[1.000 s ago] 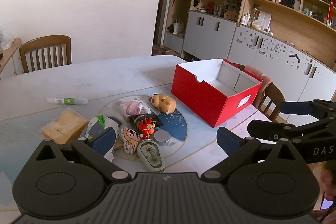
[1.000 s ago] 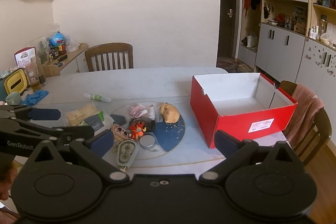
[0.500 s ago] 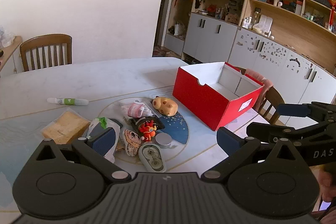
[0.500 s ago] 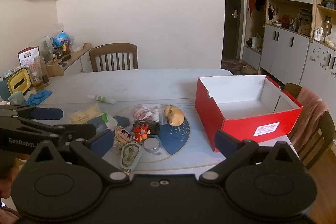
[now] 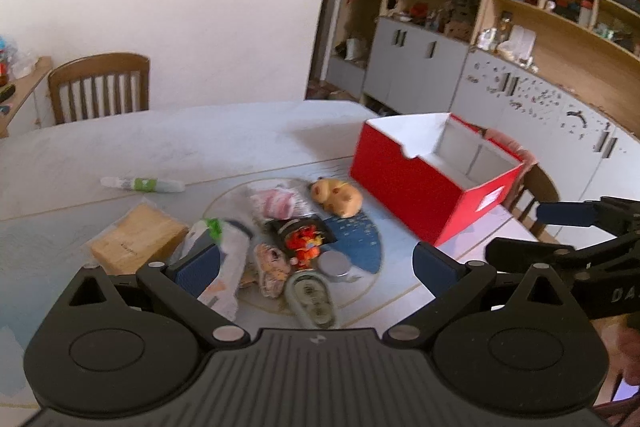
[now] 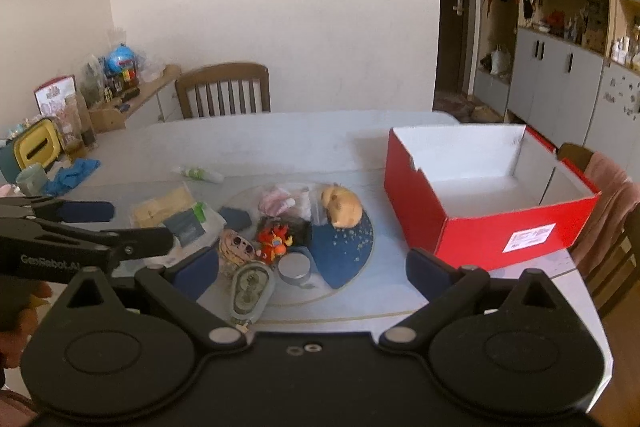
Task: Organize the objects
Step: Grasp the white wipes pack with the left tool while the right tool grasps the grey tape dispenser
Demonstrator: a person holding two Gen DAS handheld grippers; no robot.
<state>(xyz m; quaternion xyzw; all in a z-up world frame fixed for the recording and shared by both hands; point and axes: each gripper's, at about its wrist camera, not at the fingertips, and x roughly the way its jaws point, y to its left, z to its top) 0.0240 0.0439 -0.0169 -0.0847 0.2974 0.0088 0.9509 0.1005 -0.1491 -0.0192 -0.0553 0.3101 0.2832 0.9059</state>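
A red open box point(image 5: 432, 183) point(image 6: 488, 195) with a white inside stands empty at the table's right. Left of it, on a round blue-and-white mat point(image 6: 344, 247), lie several small things: an orange plush animal point(image 5: 338, 195) point(image 6: 342, 205), a pink packet point(image 5: 276, 203), a red toy figure point(image 6: 274, 241), a grey round tin point(image 6: 295, 267), a clear oval case point(image 6: 250, 289). A tan packet point(image 5: 136, 239) and a white tube point(image 5: 142, 183) lie further left. My left gripper point(image 5: 316, 267) and right gripper point(image 6: 312, 267) hover open above the near edge, holding nothing.
A wooden chair point(image 6: 222, 91) stands at the table's far side, another with a pink cloth point(image 6: 608, 195) at the right. A cluttered side shelf point(image 6: 80, 107) runs along the left wall. Grey cabinets point(image 5: 460, 75) line the right wall.
Both grippers have drawn back and risen slightly, so the objects and the box sit lower and further away in view. Nothing on the table has moved.
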